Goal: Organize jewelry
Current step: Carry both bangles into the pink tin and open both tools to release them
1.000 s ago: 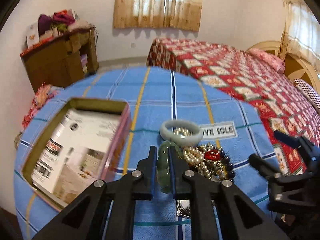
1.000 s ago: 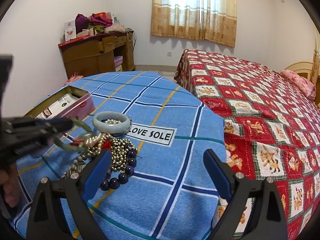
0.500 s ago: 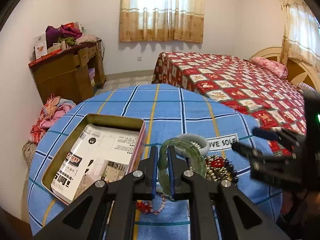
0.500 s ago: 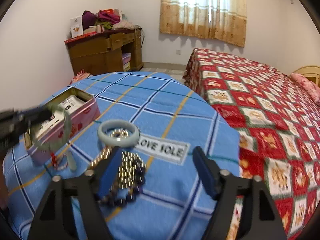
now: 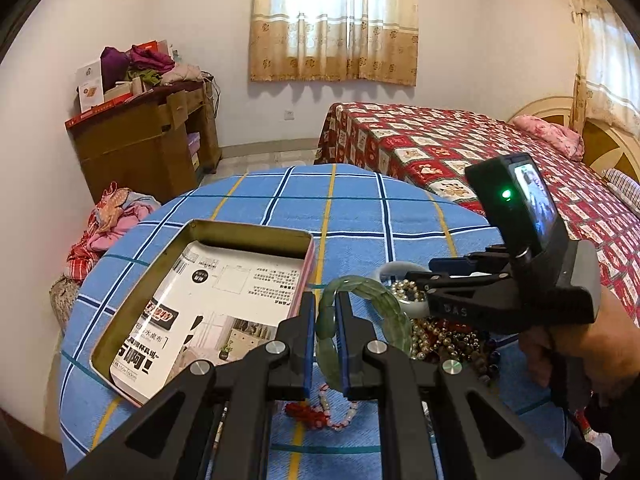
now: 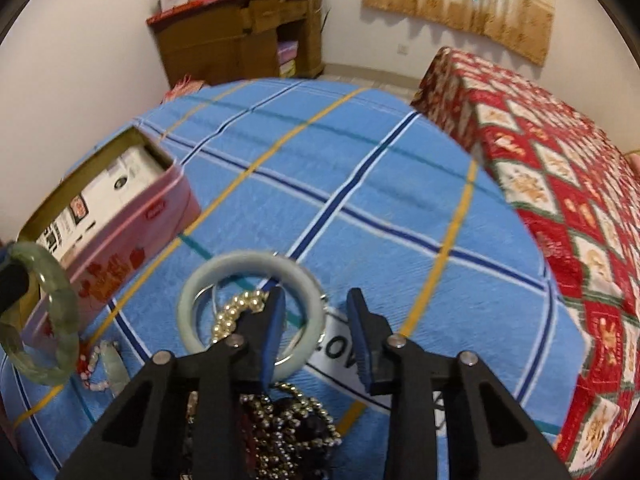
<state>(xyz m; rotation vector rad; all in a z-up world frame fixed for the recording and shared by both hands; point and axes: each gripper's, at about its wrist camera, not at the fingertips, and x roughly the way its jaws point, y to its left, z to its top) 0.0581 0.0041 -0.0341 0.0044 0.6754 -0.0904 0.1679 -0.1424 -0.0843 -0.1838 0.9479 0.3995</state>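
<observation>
My left gripper (image 5: 326,312) is shut on a dark green jade bangle (image 5: 380,300) and holds it in the air beside the open pink tin box (image 5: 248,236). The bangle also shows at the left of the right wrist view (image 6: 60,320). My right gripper (image 6: 316,312) is open over a pale green bangle (image 6: 224,276); its left finger reaches inside the ring, its right finger is outside. The bangle lies on a heap of pearl and dark bead strands (image 6: 288,432). A red and pink bead bracelet (image 5: 332,416) lies on the cloth below my left gripper.
The round table has a blue checked cloth (image 6: 360,160) with a white label. The tin holds a printed leaflet (image 5: 208,304). A bed with a red quilt (image 5: 460,144) stands to the right. A wooden cabinet (image 5: 144,140) stands at the back left.
My left gripper has lifted the dark green bangle off the heap towards the tin. My right gripper has come down and forward over the pale bangle, its jaws narrower than before.
</observation>
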